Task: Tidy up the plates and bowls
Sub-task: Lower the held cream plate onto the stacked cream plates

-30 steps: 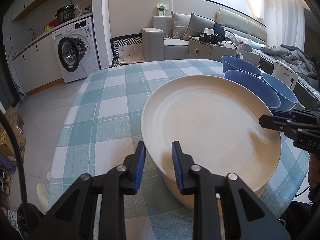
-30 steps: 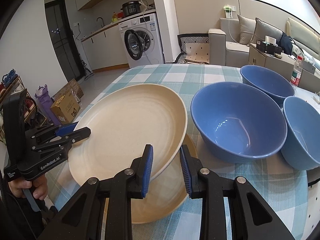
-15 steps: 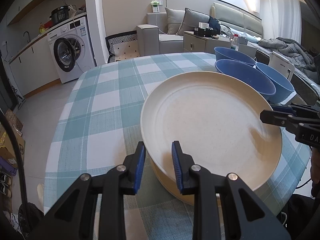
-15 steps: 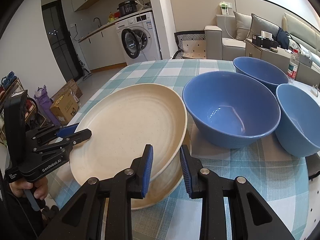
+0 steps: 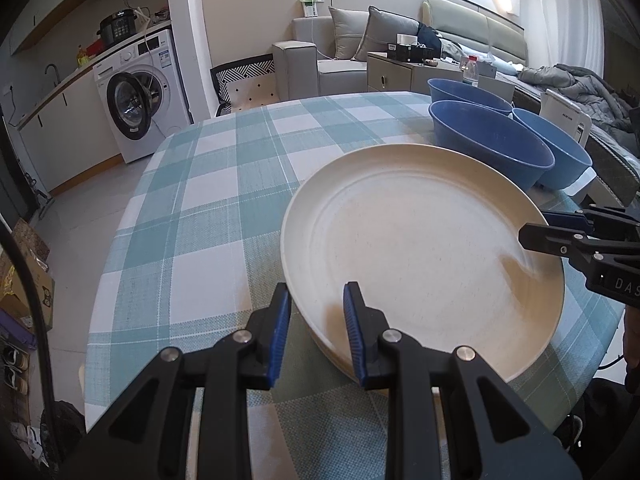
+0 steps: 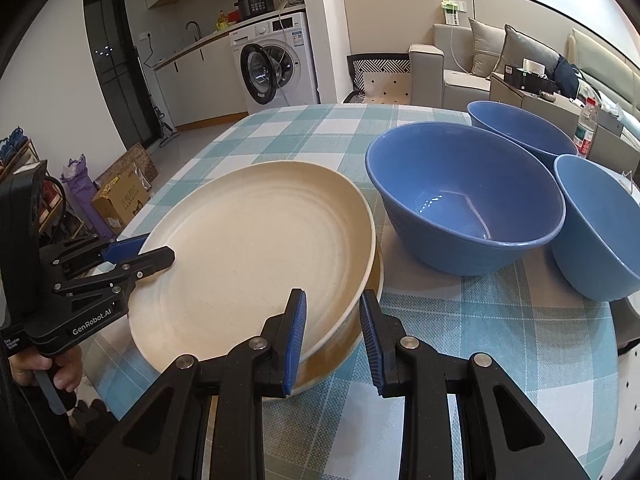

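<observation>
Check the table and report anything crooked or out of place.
The top plate sits tilted on the plate beneath, its right edge raised, both grippers clamping its rim. The three blue bowls stand upright; nothing is spilled.

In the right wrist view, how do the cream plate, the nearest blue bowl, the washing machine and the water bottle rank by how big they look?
1. cream plate, though it sits closest to the camera
2. nearest blue bowl
3. washing machine, far off, so it only looks small
4. water bottle
</observation>
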Demonstrator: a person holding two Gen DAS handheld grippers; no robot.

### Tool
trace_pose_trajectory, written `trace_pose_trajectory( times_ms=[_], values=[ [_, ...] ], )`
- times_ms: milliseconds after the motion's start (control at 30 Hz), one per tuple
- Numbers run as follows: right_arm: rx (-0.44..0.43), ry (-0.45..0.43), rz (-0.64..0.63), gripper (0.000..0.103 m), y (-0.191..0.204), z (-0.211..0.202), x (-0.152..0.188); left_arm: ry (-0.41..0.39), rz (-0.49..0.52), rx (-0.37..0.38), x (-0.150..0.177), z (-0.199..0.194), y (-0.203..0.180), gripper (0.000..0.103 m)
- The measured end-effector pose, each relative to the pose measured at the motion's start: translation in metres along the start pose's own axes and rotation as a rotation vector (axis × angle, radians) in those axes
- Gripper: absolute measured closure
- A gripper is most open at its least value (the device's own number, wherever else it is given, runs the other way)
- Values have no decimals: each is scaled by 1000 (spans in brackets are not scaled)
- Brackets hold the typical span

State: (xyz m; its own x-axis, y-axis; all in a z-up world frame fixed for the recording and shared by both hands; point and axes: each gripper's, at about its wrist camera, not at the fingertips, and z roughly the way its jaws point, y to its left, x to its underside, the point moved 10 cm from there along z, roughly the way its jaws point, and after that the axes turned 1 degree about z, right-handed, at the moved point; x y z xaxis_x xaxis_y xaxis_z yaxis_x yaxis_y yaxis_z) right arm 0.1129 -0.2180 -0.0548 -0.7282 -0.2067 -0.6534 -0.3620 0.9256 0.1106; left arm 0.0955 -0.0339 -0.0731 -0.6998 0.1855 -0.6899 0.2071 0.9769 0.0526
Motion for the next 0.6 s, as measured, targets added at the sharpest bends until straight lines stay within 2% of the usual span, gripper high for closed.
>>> trace_pose_trajectory(
  times_ms=[600],
  values=[
    [69,7,-39,75,-2,5,10,39,48,-29,9,13,-10,78]
  ],
)
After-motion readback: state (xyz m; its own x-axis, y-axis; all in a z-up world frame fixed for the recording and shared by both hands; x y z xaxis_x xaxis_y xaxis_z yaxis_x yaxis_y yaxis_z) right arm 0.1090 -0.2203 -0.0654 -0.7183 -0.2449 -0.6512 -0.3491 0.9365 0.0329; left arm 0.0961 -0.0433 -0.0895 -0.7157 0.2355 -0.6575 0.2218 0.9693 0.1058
